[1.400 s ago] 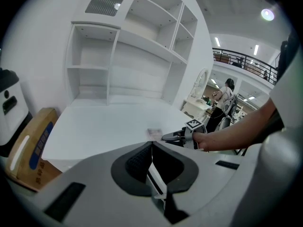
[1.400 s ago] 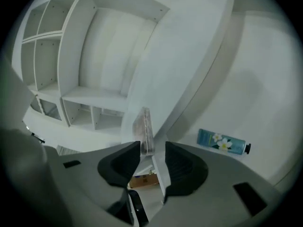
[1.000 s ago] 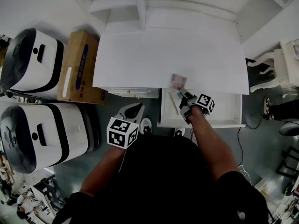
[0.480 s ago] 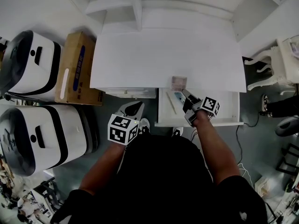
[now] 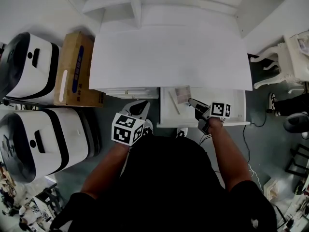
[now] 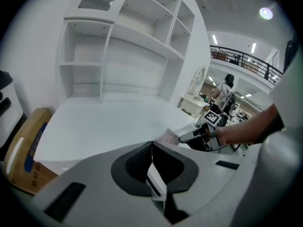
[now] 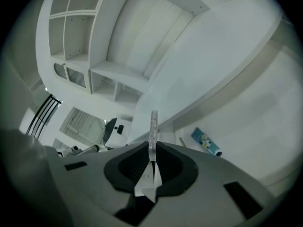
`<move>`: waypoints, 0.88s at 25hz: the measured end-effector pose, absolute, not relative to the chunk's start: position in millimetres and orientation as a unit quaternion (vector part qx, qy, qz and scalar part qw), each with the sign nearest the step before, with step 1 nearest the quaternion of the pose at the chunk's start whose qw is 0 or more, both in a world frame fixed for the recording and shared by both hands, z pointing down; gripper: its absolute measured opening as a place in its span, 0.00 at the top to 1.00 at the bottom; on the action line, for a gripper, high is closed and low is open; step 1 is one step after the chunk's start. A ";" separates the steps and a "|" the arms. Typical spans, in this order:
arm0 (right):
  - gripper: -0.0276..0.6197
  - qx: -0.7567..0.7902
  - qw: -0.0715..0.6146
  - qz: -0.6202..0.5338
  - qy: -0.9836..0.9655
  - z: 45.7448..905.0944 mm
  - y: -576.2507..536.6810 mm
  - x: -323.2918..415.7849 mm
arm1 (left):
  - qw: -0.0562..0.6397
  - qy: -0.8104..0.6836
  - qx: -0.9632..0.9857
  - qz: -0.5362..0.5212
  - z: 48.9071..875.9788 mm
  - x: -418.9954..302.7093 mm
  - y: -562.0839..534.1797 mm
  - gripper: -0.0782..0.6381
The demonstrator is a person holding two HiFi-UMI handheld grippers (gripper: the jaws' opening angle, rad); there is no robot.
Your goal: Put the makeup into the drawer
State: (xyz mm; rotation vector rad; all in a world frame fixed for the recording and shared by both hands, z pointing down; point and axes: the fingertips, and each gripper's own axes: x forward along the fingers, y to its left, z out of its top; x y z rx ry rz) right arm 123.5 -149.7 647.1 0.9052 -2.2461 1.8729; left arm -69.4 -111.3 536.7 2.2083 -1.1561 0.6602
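My right gripper (image 5: 192, 101) is shut on a flat makeup palette (image 5: 182, 94) with pinkish squares and holds it just above the open white drawer (image 5: 236, 123) under the desk's right side. In the right gripper view the palette (image 7: 153, 126) stands edge-on between the pads. A blue tube (image 7: 205, 141) and a thin stick (image 5: 173, 102) lie on the drawer floor. The left gripper (image 5: 143, 106) hangs shut and empty in front of the desk, left of the drawer; its closed jaws (image 6: 151, 157) point toward the palette (image 6: 166, 137).
The white desk top (image 5: 169, 57) is bare, with shelves (image 5: 135, 4) behind it. A shut drawer front (image 5: 130, 92) sits left of the open one. A cardboard box (image 5: 72, 69) and two white machines (image 5: 29, 62) (image 5: 43, 139) stand at the left, a white chair (image 5: 280, 76) at the right.
The right gripper has carried the palette from the desk's front edge back toward me and over the open drawer, rolling it. The left gripper has hardly shifted.
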 end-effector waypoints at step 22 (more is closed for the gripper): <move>0.86 0.254 0.212 0.649 -0.685 754.3 -133.7 103.3 | 0.296 -0.463 0.796 0.254 542.2 -90.2 -93.5 0.88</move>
